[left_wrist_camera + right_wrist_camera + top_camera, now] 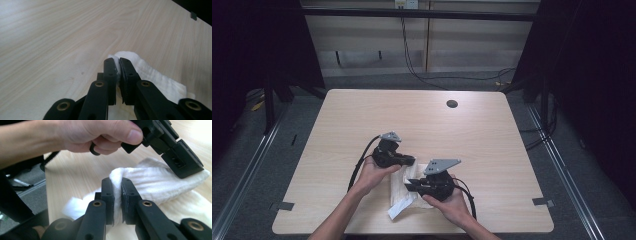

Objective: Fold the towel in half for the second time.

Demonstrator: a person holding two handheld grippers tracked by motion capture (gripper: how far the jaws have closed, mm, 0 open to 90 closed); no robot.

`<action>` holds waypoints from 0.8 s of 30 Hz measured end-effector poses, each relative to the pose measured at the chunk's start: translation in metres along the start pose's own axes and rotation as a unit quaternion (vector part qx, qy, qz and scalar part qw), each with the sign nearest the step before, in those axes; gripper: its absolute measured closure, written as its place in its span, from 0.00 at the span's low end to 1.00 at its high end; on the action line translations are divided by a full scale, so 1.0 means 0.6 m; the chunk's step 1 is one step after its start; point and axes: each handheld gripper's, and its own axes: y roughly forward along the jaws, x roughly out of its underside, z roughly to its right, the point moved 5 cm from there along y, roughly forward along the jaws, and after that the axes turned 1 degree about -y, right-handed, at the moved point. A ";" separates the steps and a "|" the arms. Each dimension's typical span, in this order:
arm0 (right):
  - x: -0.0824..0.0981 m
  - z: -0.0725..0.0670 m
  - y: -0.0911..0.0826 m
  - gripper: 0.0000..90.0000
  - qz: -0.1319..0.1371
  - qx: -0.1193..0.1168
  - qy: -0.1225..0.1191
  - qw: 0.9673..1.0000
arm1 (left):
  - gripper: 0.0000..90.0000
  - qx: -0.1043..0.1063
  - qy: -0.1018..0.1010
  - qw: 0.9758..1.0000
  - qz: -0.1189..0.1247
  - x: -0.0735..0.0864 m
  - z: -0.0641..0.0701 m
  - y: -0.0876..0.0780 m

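High view looks down on a pale wooden table (362, 115) where a person's two hands each hold a black gripper over a white cloth (404, 192). That cloth lies near the front edge of the table, a little right of its middle, crumpled, with one corner trailing toward the person. The left gripper (409, 161) sits at the cloth's far left edge, held by the left hand (373, 175), its cable looping back toward the forearm. The right gripper (409, 186), held by the right hand (452, 202), is lower and to the right, its tips pointing left onto the cloth; a grey three-cornered plate rides on top of it.

Left gripper view shows the left gripper (118, 68) with its jaws drawn together on a thin fold of the cloth (155, 77), which runs off to the right across the table (62, 37).

Right gripper view shows the right gripper (117, 192) clamped on a raised ridge of the cloth (150, 185), the fabric bulging above the tips. Farther off, the left hand (87, 135) holds its gripper, whose black jaw end presses on the cloth's far corner. Both tools grip the same cloth, close to each other.

A round hole (452, 104) sits near the table's far edge.
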 end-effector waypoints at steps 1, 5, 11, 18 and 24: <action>0.005 0.000 -0.001 0.91 -0.005 0.001 0.000 1.000 | 0.94 0.002 -0.001 1.000 -0.003 0.001 0.001 0.004; 0.017 0.004 -0.003 0.91 -0.020 0.008 0.001 1.000 | 0.94 -0.002 -0.001 1.000 -0.013 0.006 0.001 0.020; 0.035 0.015 -0.002 0.88 -0.036 0.027 0.008 0.999 | 0.93 -0.011 -0.010 1.000 -0.010 0.007 -0.006 0.027; 0.045 0.018 -0.003 0.74 -0.047 0.026 0.009 0.999 | 0.93 -0.004 -0.016 1.000 -0.005 0.002 0.000 0.041; 0.054 0.018 -0.016 0.64 -0.064 0.038 0.003 0.997 | 0.88 -0.002 -0.011 1.000 0.001 -0.007 0.010 0.048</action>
